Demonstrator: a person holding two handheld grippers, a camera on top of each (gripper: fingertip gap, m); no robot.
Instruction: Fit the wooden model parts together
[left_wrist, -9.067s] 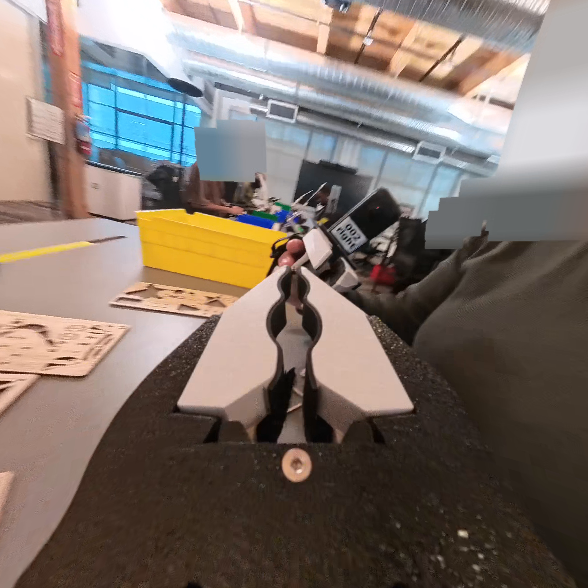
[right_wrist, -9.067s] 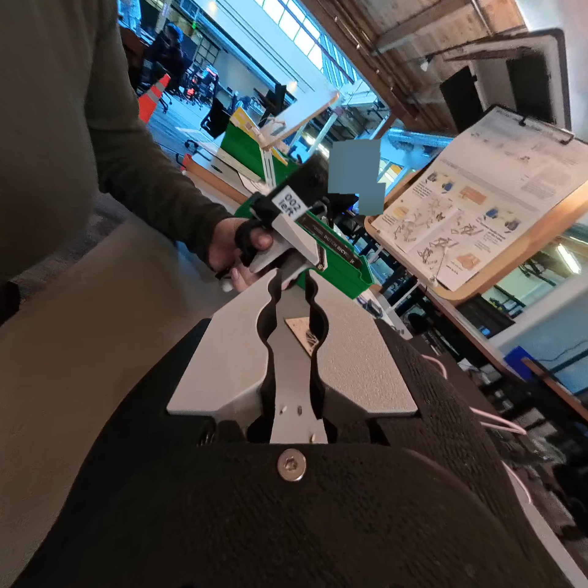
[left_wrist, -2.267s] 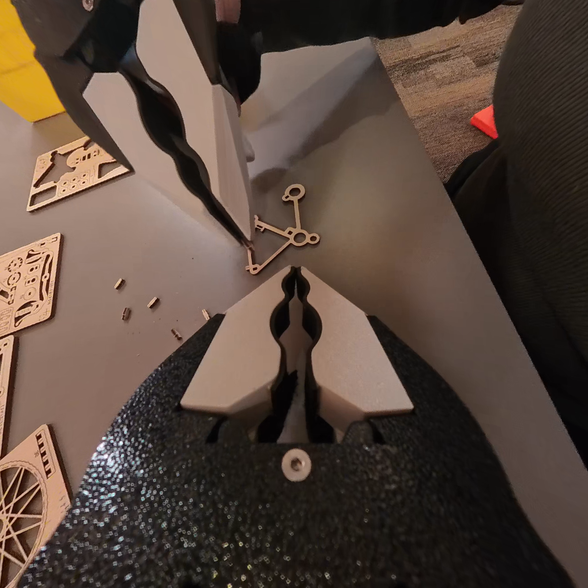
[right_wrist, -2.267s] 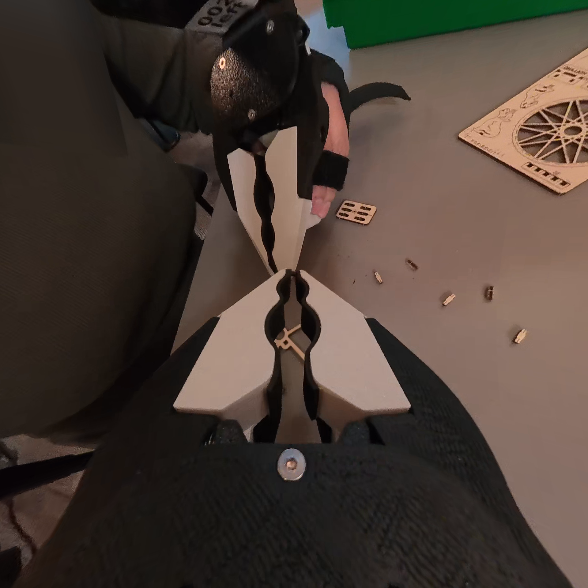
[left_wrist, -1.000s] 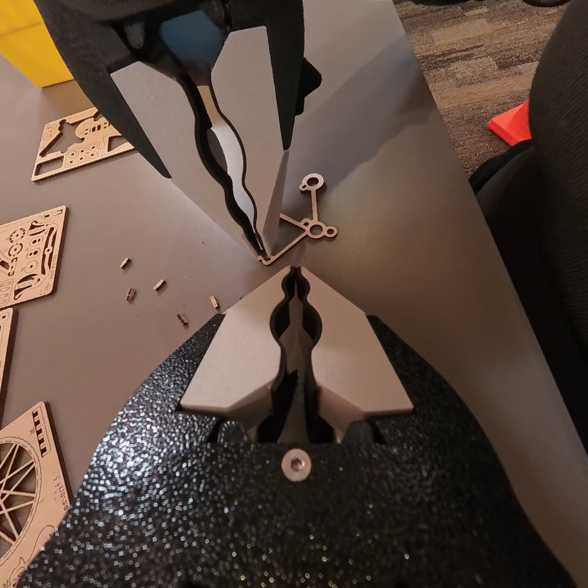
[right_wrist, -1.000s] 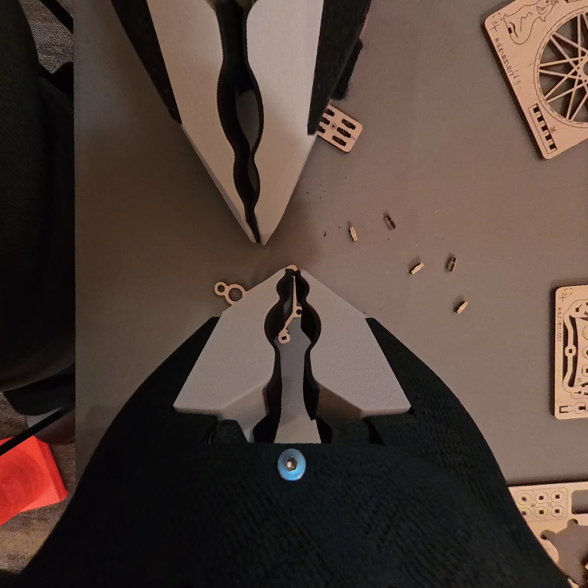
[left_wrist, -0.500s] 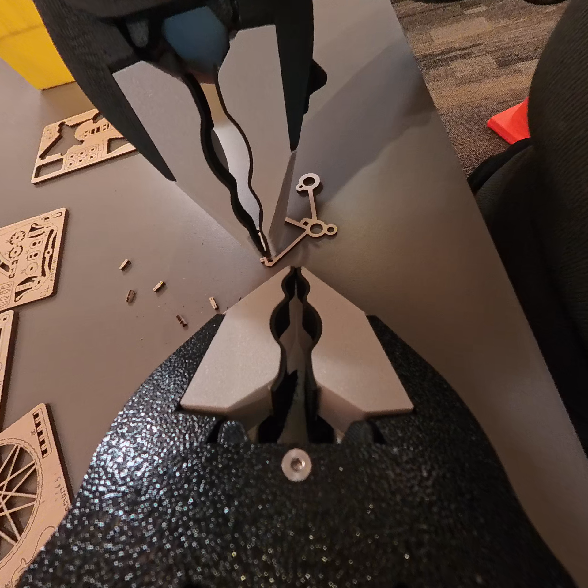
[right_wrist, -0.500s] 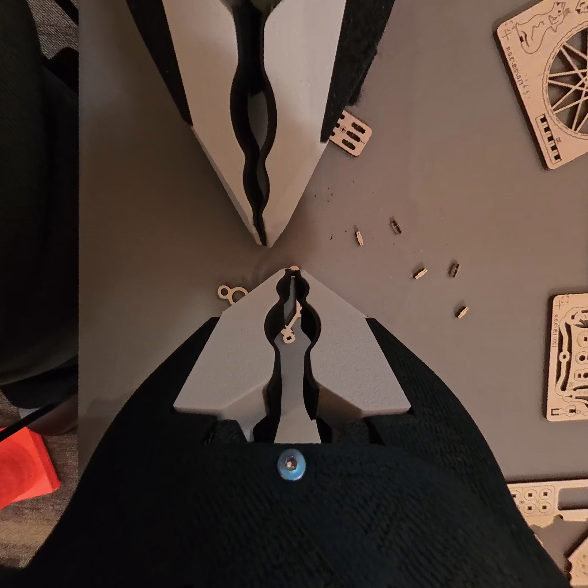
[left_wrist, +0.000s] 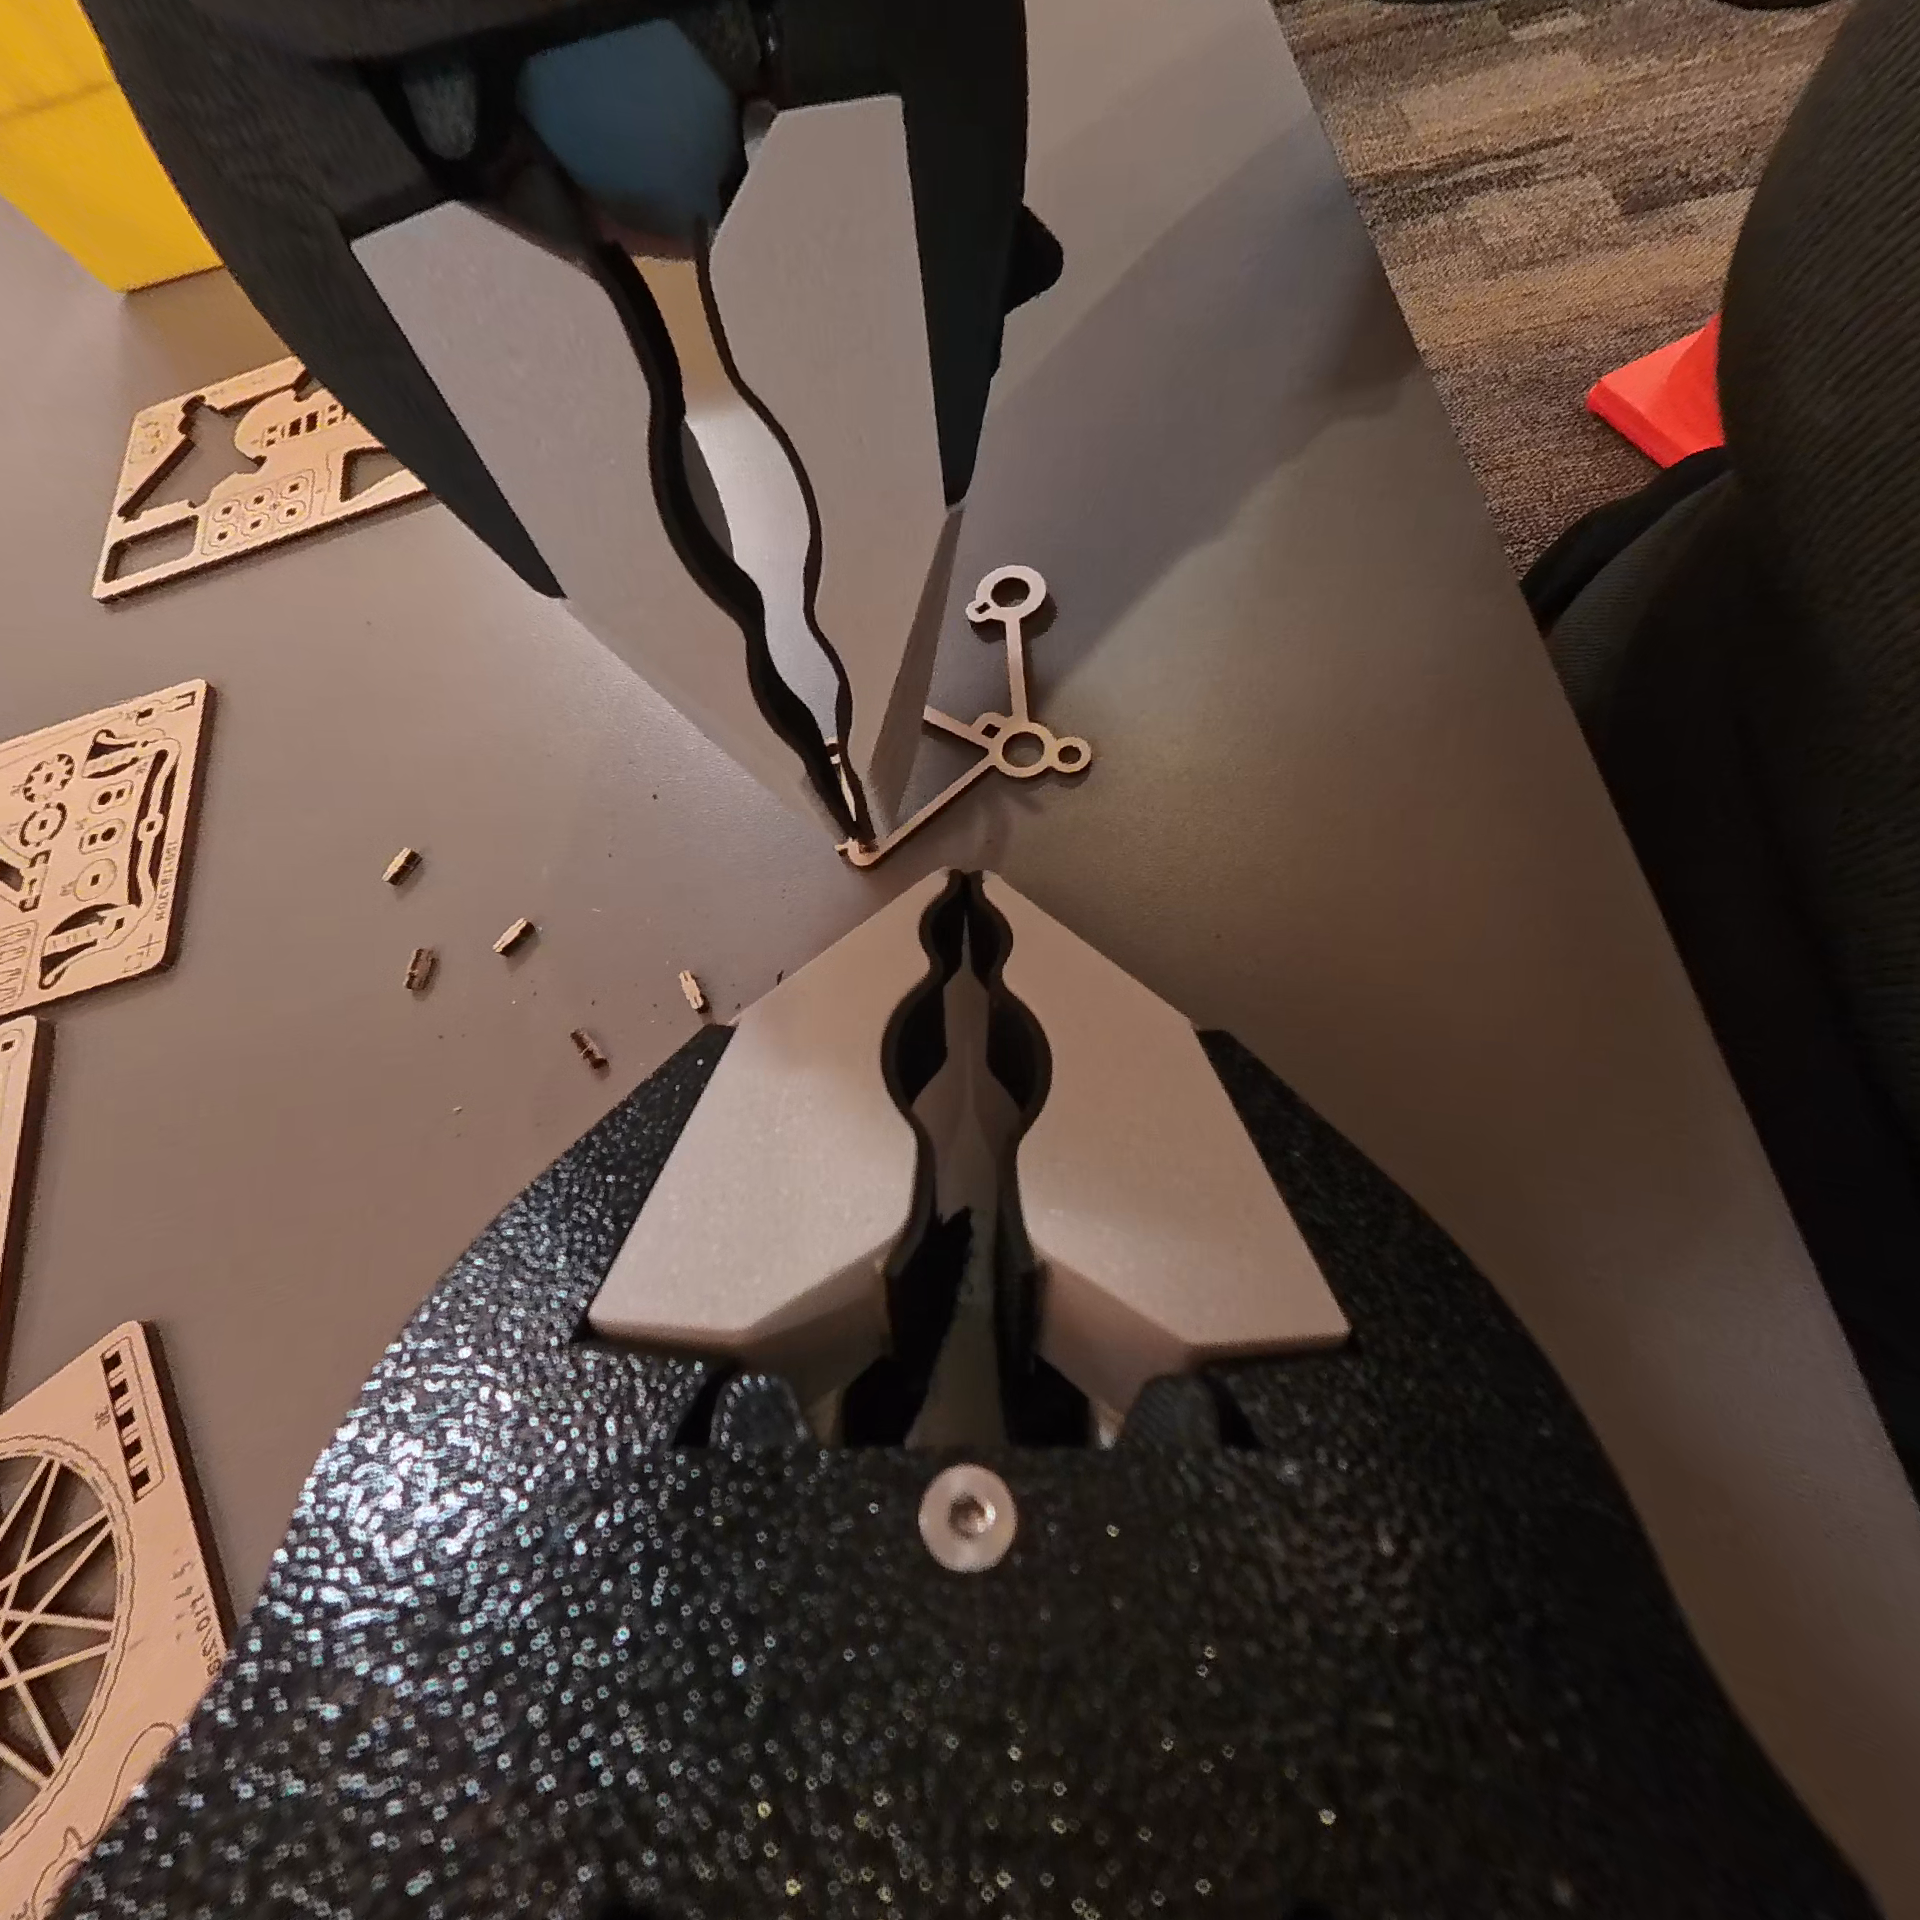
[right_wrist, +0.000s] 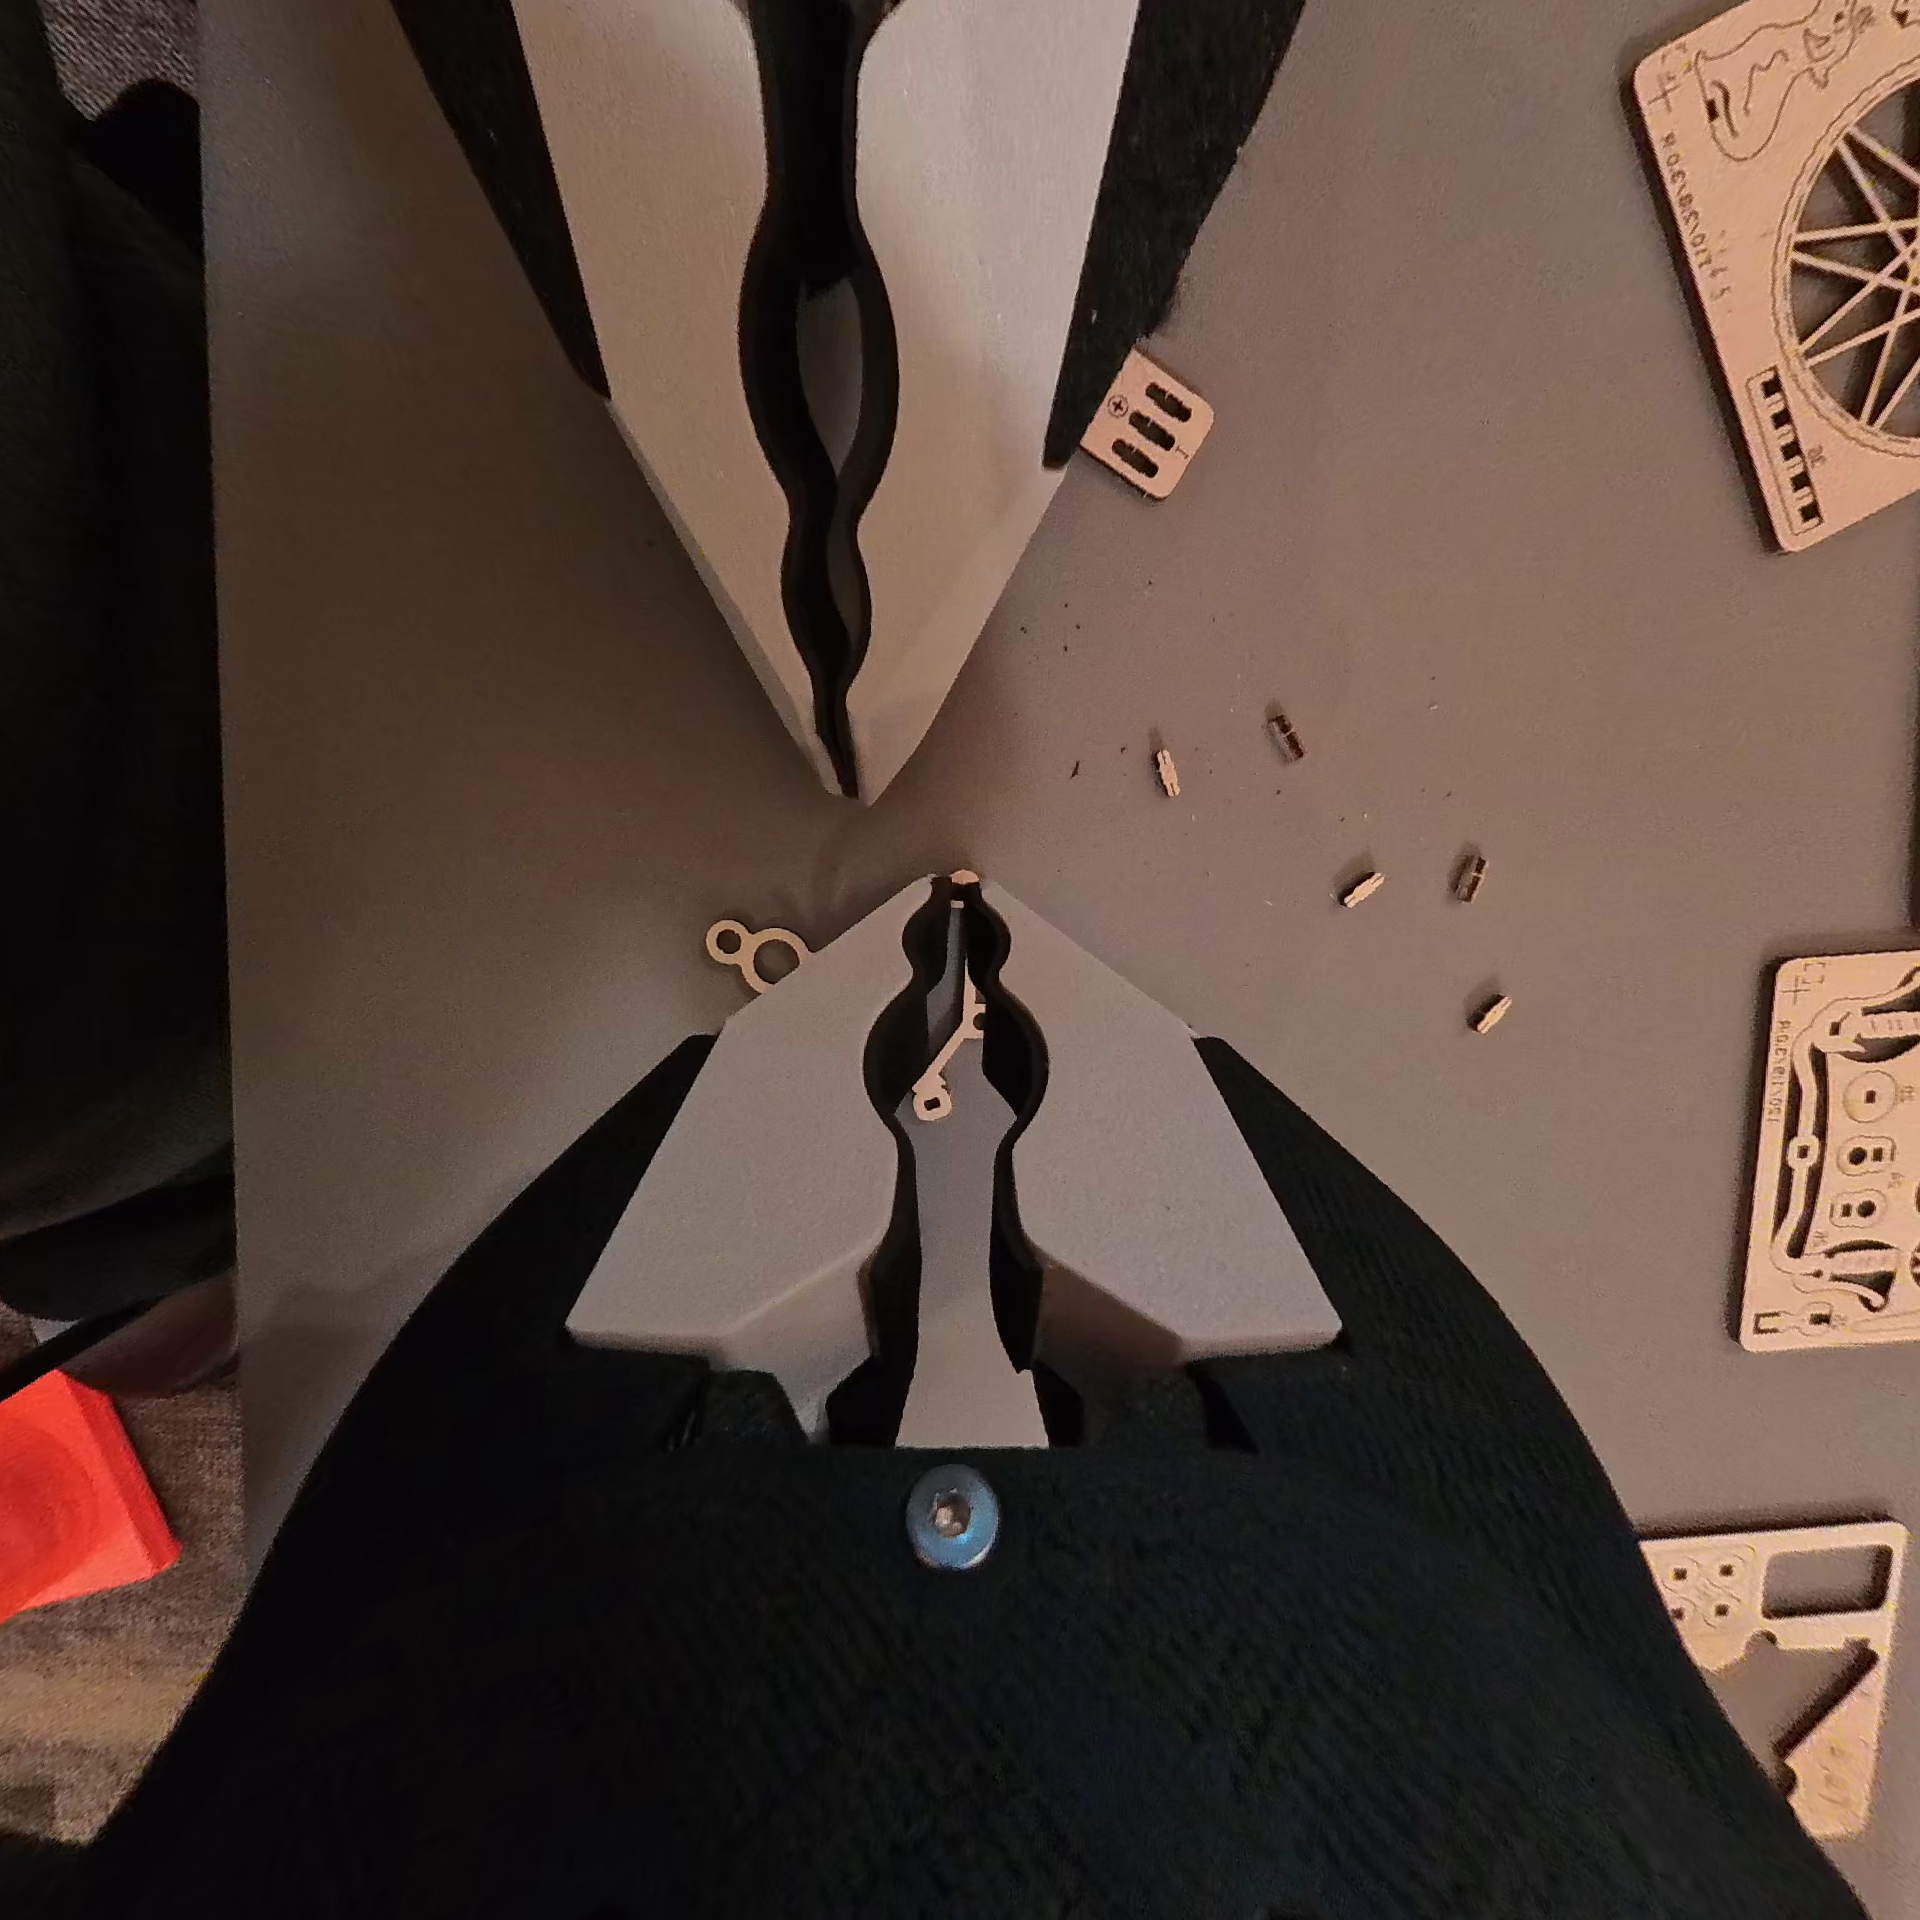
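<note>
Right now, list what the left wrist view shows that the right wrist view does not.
Left only: a yellow box, and the whole wooden frame part pinched at one corner by the right gripper.

Right only: a small slotted wooden tab.

Both: the grey table, loose wooden pins, spoked-wheel sheet, left gripper, shut and apparently empty.

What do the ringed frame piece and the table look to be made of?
The ringed frame piece, pinched by the right tool: thin pale wood, apparently laser-cut, judging by darker edges and flat profile. The table: smooth matte grey, probably laminate or painted; soft sheen, no grain.
</note>
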